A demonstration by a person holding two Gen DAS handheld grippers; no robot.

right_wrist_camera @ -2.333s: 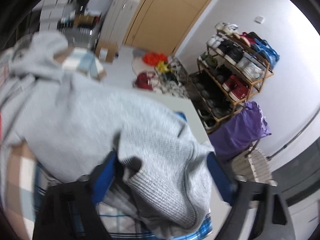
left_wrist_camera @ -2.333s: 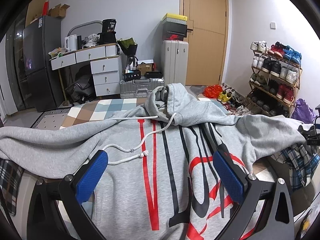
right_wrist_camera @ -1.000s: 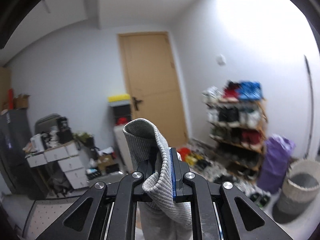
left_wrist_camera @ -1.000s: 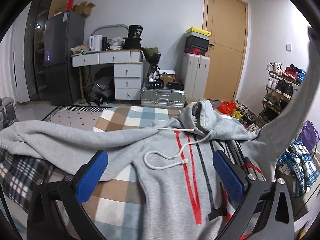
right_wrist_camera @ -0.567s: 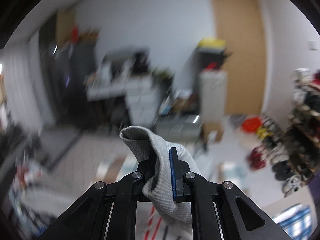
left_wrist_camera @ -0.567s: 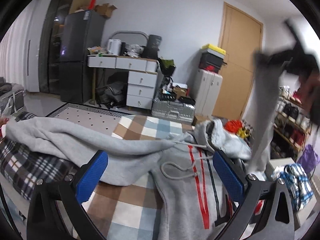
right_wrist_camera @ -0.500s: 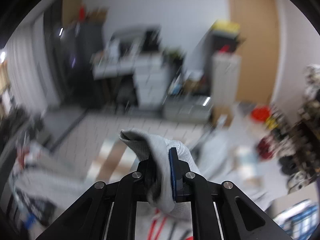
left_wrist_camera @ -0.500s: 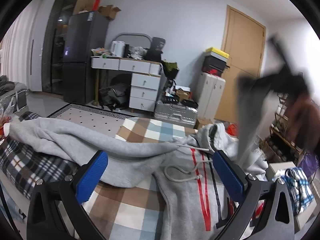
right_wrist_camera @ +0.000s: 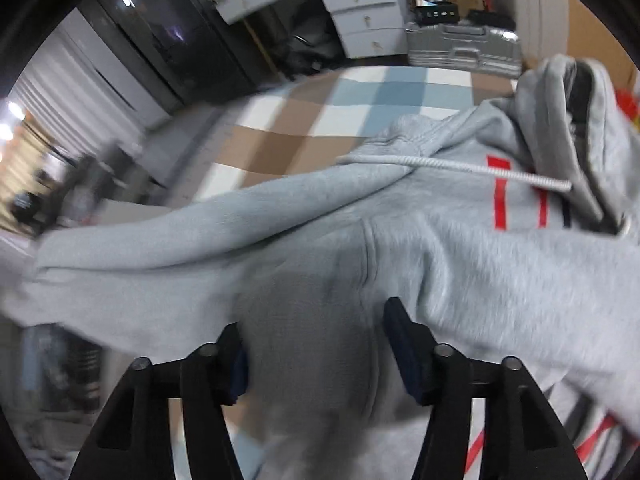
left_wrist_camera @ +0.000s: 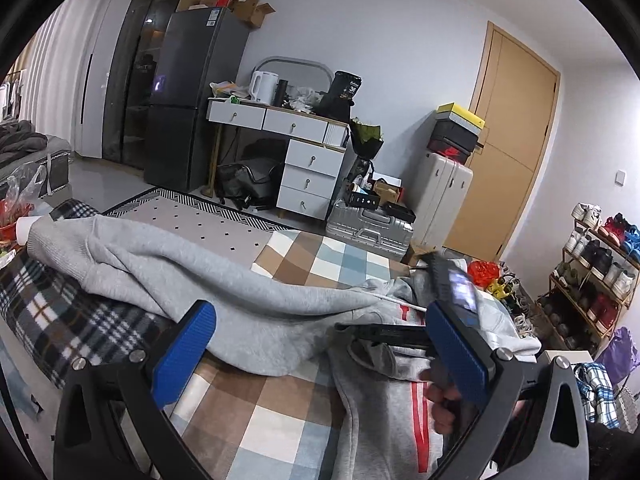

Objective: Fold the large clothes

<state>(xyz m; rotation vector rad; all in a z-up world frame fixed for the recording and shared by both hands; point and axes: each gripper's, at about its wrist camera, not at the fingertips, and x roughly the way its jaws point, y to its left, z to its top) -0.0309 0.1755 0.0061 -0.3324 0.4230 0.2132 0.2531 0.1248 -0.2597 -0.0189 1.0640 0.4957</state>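
Observation:
A grey hoodie (left_wrist_camera: pixel 372 412) with red and black stripes lies front up on a checked cloth. Its left sleeve (left_wrist_camera: pixel 168 264) stretches away to the left over a plaid blanket. My left gripper (left_wrist_camera: pixel 320 346) hovers open above the sleeve and chest, with nothing between its blue pads (left_wrist_camera: pixel 184 350). My right gripper (right_wrist_camera: pixel 320 354) points steeply down onto the hoodie (right_wrist_camera: pixel 400 232) and its jaws are opening. Grey fabric lies between the fingers (right_wrist_camera: pixel 404 350), and the pads do not press on it. The white drawstring (right_wrist_camera: pixel 452 166) and the hood (right_wrist_camera: pixel 580 92) lie beyond. In the left wrist view, the right gripper (left_wrist_camera: pixel 384 334) and a hand (left_wrist_camera: pixel 444 404) show blurred.
The checked cloth (left_wrist_camera: pixel 280 408) covers the work surface; the plaid blanket (left_wrist_camera: pixel 52 320) lies at its left end. Behind stand a dark fridge (left_wrist_camera: pixel 188 92), a white desk with drawers (left_wrist_camera: pixel 308 152), suitcases (left_wrist_camera: pixel 372 232), a door (left_wrist_camera: pixel 504 148) and a shoe rack (left_wrist_camera: pixel 592 264).
The right gripper came down from high up with the grey sleeve cuff pinched, swung over the hoodie's chest, and its jaws have parted off the cuff. The left gripper's view shifted leftwards.

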